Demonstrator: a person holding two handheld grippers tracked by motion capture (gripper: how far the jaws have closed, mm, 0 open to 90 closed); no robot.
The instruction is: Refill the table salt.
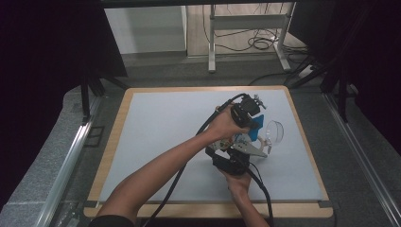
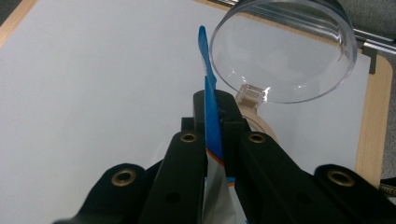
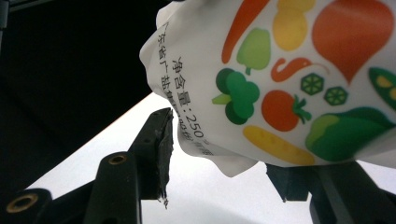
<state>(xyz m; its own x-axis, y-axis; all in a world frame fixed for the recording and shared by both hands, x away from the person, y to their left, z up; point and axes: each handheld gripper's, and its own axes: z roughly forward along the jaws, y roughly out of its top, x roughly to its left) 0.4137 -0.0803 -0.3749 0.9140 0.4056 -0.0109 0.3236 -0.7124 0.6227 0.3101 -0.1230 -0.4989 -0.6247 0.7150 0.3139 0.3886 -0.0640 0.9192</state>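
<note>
A white pouch [image 3: 289,70] printed with vegetables and topped by a blue seal edge [image 2: 208,79] hangs above the table between both grippers. My left gripper [image 2: 215,112] is shut on that blue edge, gripping it from above [image 1: 250,124]. My right gripper [image 3: 224,163] has the pouch's lower end between its jaws. Its left pad [image 3: 164,140] lies against the printed side, while the other jaw is partly hidden behind the pouch. In the high view the right gripper [image 1: 236,149] sits just under the pouch [image 1: 239,140].
A clear round plastic container [image 2: 285,51] lies tilted just beyond the pouch, toward the table's right edge [image 1: 275,131]. The white table [image 1: 156,132] has a wooden rim. Cables trail from both grippers to the front edge.
</note>
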